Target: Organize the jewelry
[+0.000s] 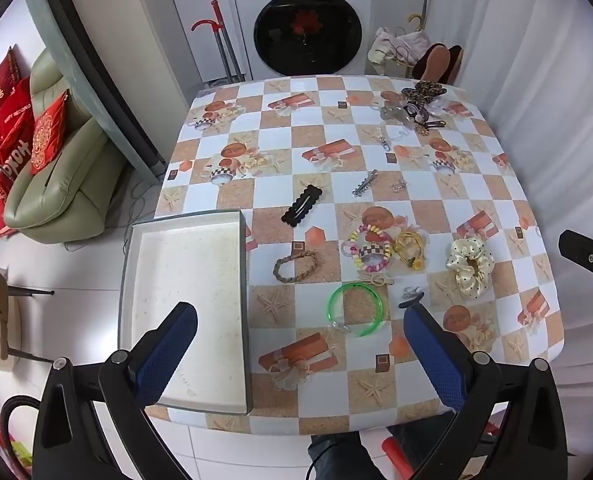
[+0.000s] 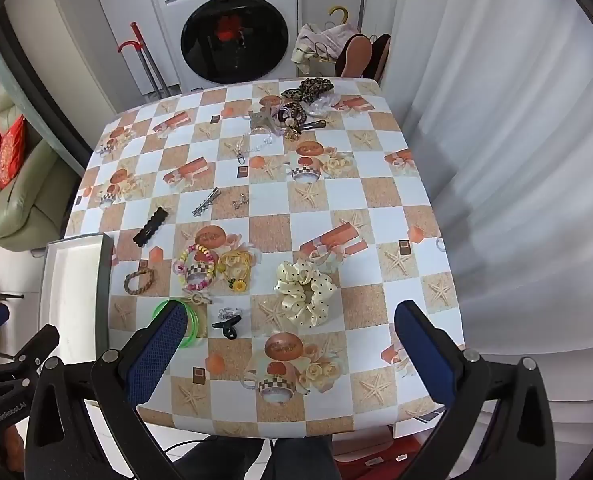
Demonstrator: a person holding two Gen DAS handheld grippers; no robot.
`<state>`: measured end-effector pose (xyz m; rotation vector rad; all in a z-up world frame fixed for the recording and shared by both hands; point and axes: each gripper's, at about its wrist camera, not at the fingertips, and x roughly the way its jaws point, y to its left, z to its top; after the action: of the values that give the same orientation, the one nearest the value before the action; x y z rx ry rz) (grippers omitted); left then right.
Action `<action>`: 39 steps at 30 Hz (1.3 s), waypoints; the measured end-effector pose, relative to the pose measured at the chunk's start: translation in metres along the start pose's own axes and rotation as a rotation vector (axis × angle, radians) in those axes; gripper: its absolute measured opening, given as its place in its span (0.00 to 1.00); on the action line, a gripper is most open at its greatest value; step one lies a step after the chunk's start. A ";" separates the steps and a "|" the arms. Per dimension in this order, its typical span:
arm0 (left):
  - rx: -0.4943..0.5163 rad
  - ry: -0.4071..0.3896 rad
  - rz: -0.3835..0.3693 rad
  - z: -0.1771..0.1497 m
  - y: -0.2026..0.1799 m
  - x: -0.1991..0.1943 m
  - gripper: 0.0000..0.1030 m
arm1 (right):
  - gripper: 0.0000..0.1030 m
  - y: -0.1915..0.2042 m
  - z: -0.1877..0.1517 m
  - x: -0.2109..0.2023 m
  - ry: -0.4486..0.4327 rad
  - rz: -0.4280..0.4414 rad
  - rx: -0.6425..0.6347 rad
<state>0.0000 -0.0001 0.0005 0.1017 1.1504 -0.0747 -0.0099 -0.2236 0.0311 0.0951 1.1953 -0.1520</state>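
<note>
Both grippers are hanging above the near edge of a square table (image 1: 336,92) that is wearing a glossy checked oilcloth printed with starfish and gift boxes. The left gripper (image 1: 300,344) is holding its jaws spread wide with nothing between them, its blue textured pads (image 1: 164,356) sitting in the lower part of the left wrist view. The right gripper (image 2: 292,344) is likewise standing wide open and empty, its left pad overlapping the green bangle (image 2: 192,320) in the picture.

A shallow grey-rimmed box lid (image 1: 243,280), pale and matte inside, is lying at the lower left of the left view, overhanging the table edge. The jewelry is lying scattered right of it: a translucent green bangle (image 1: 356,308), a braided brown bracelet (image 1: 296,266), a black scalloped hair clip (image 1: 302,204), a slim metal clip (image 1: 364,184), a pastel beaded bracelet (image 1: 370,252), a yellow elastic with a small flower (image 1: 410,248), and a cream satin scrunchie (image 1: 470,266) dotted black, puffy and ruffled. A small black claw clip (image 2: 226,326) is resting just right of the bangle. At the far upper right of the table a tangled heap (image 1: 416,108) with a leopard-print bow is sitting. Behind it a white washing machine (image 1: 304,20) is showing its round dark door.
</note>
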 end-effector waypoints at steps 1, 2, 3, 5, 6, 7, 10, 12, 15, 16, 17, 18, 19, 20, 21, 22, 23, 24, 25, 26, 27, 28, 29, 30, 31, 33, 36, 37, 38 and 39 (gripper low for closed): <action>0.002 -0.003 -0.002 0.000 0.000 0.000 1.00 | 1.00 0.000 0.000 0.000 0.000 0.000 0.000; 0.004 -0.005 -0.004 0.001 0.000 0.000 1.00 | 1.00 0.000 0.000 0.000 -0.010 0.002 0.001; 0.002 -0.004 -0.002 0.001 0.000 -0.001 1.00 | 1.00 0.000 0.000 0.000 -0.010 0.002 0.001; -0.003 0.004 0.010 0.001 -0.001 -0.001 1.00 | 1.00 0.000 0.000 0.000 -0.009 0.002 0.001; -0.004 0.005 0.011 0.001 -0.001 -0.001 1.00 | 1.00 0.000 0.000 0.000 -0.007 0.002 0.001; -0.004 0.005 0.014 0.002 -0.001 -0.001 1.00 | 1.00 0.000 0.000 0.000 -0.007 0.002 0.000; -0.011 -0.001 0.014 0.000 0.000 0.000 1.00 | 1.00 0.000 0.000 0.000 -0.006 0.002 0.000; -0.012 -0.004 0.016 0.000 0.003 0.003 1.00 | 1.00 0.000 0.000 0.000 -0.006 0.002 0.001; -0.016 -0.001 0.014 0.001 0.005 0.004 1.00 | 1.00 0.000 0.000 0.001 -0.005 0.000 0.001; -0.016 -0.001 0.013 0.001 0.005 0.004 1.00 | 1.00 0.001 0.000 0.001 -0.004 -0.001 0.001; -0.019 0.000 0.014 0.001 0.004 0.004 1.00 | 1.00 0.001 0.000 0.001 -0.003 -0.002 0.000; -0.019 -0.001 0.015 0.001 0.004 0.004 1.00 | 1.00 0.001 0.000 0.002 -0.003 -0.002 0.000; -0.019 0.000 0.015 0.001 0.004 0.005 1.00 | 1.00 0.001 0.000 0.002 -0.002 -0.001 0.001; -0.021 0.002 0.016 0.001 0.004 0.005 1.00 | 1.00 0.001 0.000 0.002 -0.002 -0.002 0.001; -0.021 0.002 0.017 0.001 0.004 0.004 1.00 | 1.00 0.001 0.000 0.002 -0.003 -0.002 0.000; -0.021 0.002 0.017 0.001 0.004 0.005 1.00 | 1.00 0.001 0.001 0.002 -0.003 -0.001 0.000; -0.022 0.003 0.016 0.002 0.004 0.005 1.00 | 1.00 0.001 0.001 0.002 -0.003 -0.003 -0.001; -0.023 0.003 0.018 0.001 0.003 0.005 1.00 | 1.00 0.001 0.001 0.003 -0.003 -0.003 -0.001; -0.023 0.003 0.018 0.002 0.003 0.005 1.00 | 1.00 0.001 0.001 0.003 -0.003 -0.003 -0.001; -0.023 0.004 0.017 0.001 0.003 0.005 1.00 | 1.00 0.001 0.001 0.003 -0.002 -0.004 -0.001; -0.022 0.005 0.017 0.001 0.003 0.005 1.00 | 1.00 0.001 0.001 0.003 -0.002 -0.004 -0.002; -0.023 0.005 0.017 0.002 0.003 0.005 1.00 | 1.00 0.001 0.001 0.003 -0.002 -0.004 -0.002; -0.022 0.005 0.017 0.002 0.003 0.005 1.00 | 1.00 0.002 0.001 0.003 -0.002 -0.004 -0.002; -0.021 0.005 0.016 0.001 0.003 0.005 1.00 | 1.00 0.002 0.001 0.004 -0.001 -0.003 -0.003; -0.022 0.005 0.016 0.002 0.003 0.005 1.00 | 1.00 0.002 0.001 0.004 0.000 -0.003 -0.004; -0.020 0.006 0.015 0.002 0.004 0.005 1.00 | 1.00 0.002 0.001 0.005 -0.001 -0.004 -0.003; -0.020 0.007 0.014 0.003 0.004 0.006 1.00 | 1.00 0.003 0.000 0.006 -0.001 -0.005 -0.005; -0.020 0.008 0.013 0.002 0.004 0.005 1.00 | 1.00 0.003 0.000 0.006 0.000 -0.004 -0.005; -0.020 0.008 0.013 0.002 0.004 0.005 1.00 | 1.00 0.003 0.000 0.006 0.000 -0.006 -0.004; -0.020 0.008 0.013 0.002 0.004 0.005 1.00 | 1.00 0.003 0.000 0.007 0.000 -0.005 -0.004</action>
<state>0.0047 0.0035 -0.0033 0.0922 1.1585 -0.0516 -0.0068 -0.2207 0.0250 0.0882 1.1963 -0.1539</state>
